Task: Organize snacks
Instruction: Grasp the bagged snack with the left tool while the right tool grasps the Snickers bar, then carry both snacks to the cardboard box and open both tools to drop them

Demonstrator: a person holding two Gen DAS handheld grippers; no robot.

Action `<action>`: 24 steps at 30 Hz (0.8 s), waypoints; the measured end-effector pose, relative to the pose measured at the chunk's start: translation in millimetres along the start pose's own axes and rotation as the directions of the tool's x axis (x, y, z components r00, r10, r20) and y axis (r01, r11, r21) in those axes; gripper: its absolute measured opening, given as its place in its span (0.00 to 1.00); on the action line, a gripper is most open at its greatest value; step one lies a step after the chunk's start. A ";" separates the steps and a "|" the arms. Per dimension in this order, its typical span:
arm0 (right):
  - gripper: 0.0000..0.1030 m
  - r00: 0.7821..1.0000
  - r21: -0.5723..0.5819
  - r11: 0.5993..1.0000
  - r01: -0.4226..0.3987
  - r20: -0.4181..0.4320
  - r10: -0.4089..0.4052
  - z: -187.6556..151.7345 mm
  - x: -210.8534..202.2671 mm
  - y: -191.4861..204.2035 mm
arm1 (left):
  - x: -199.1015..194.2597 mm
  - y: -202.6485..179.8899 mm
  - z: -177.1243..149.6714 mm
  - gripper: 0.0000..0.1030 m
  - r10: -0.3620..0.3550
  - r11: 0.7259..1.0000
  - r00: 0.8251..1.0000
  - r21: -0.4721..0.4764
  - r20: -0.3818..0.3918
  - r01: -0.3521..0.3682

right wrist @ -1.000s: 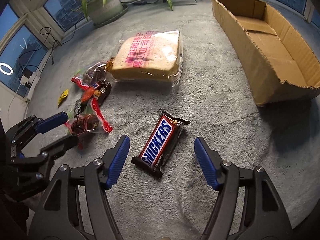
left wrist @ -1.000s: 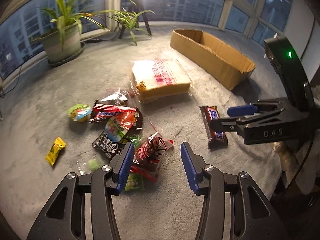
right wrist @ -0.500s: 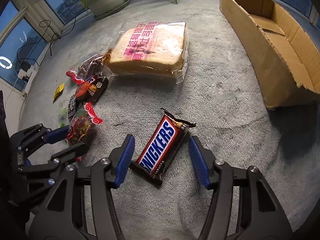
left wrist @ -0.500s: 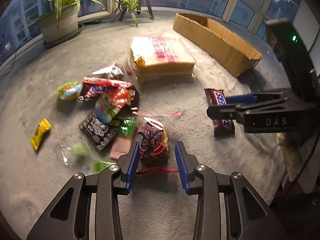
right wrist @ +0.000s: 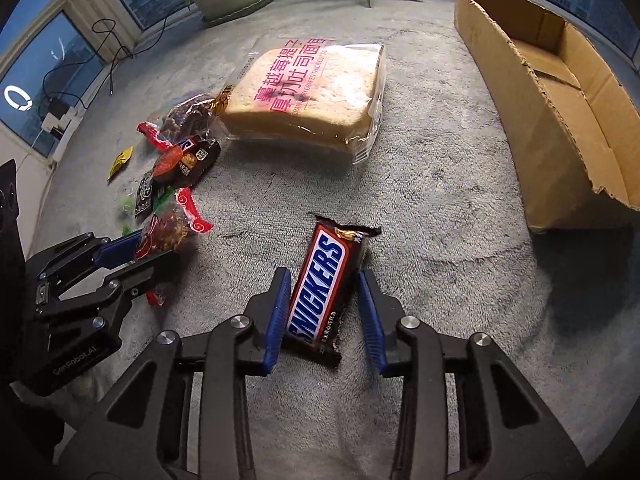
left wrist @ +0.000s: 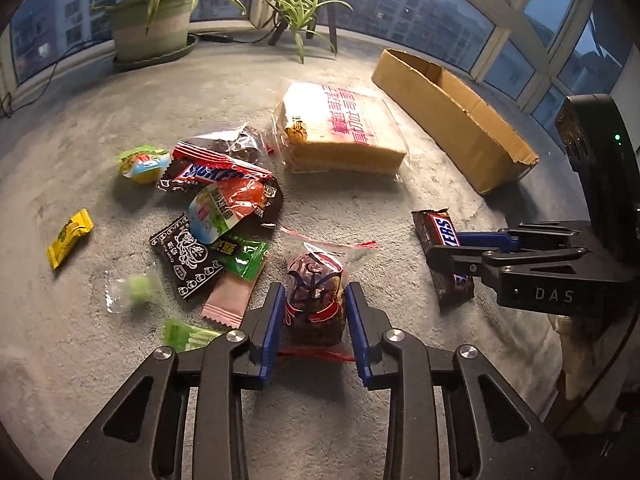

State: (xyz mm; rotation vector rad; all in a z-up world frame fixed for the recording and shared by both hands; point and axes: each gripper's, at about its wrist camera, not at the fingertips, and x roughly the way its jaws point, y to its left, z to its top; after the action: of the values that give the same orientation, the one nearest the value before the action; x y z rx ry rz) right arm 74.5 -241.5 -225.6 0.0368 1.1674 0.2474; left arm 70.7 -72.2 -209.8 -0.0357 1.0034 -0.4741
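- Closing my left tool (left wrist: 314, 312) on the clear bag of dark snacks (left wrist: 316, 300); both blue pads touch its sides, and the bag lies on the grey carpet (left wrist: 400, 420) beside the candy pile (left wrist: 216, 208).
- My right tool (right wrist: 322, 312) has been narrowing around the Snickers bar (right wrist: 324, 284), which lies flat on the carpet. Its left pad touches the wrapper; a gap shows at the right pad, so it is not gripped.
- Beyond them I see the bread loaf (right wrist: 308, 96) in its wrapper.
- To the right, the cardboard box (right wrist: 552, 120) stands open, well apart from both tools.
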 end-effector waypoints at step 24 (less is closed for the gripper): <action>0.28 0.983 -0.006 0.998 -0.069 0.170 0.069 16.3 -74.7 -24.5 | -33.1 -27.4 26.8 0.26 -0.027 0.999 0.992 -0.033 0.127 0.031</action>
State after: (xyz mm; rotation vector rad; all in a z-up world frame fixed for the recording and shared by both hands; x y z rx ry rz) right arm 66.1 -279.6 -155.4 0.0970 0.9972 0.2994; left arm 67.8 -88.6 -162.1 -0.1107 0.8874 -0.4749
